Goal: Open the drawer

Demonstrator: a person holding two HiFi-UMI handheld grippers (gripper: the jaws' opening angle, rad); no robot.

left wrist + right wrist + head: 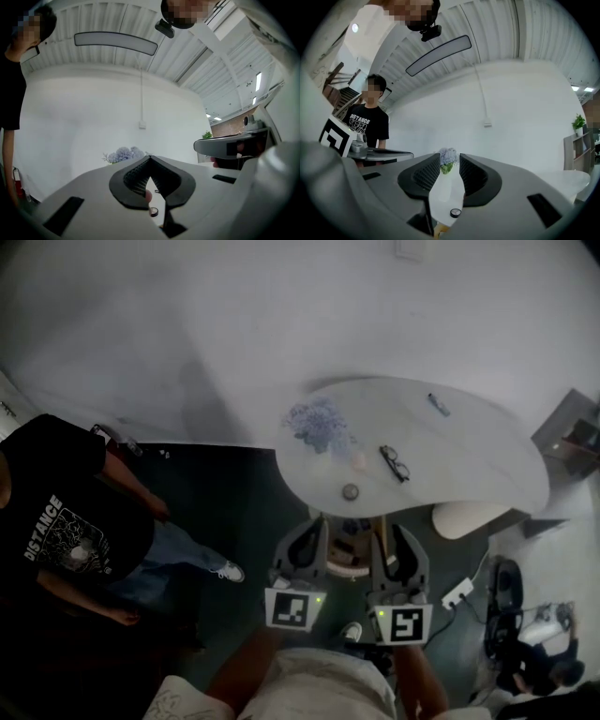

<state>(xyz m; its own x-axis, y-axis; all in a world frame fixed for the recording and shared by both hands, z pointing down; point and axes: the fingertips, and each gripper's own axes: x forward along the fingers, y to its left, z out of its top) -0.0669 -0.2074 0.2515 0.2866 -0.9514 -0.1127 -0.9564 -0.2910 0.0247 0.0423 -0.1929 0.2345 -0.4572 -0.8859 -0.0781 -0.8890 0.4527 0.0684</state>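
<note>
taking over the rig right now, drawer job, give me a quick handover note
Left gripper: shut, jaw tips together, nothing held.
Right gripper: open, nothing between the jaws.
Both are held side by side just short of the white table's near edge, pointing towards it. Flowers and glasses are on top.
Drawer: not clearly visible. A brownish shape under the near edge, between the grippers, may be it; I cannot tell whether it is open or shut.
Done: nothing I can confirm.
Left: probably find the drawer's front, grip it and pull.

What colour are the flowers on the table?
The flowers are pale purple; head view.
</note>
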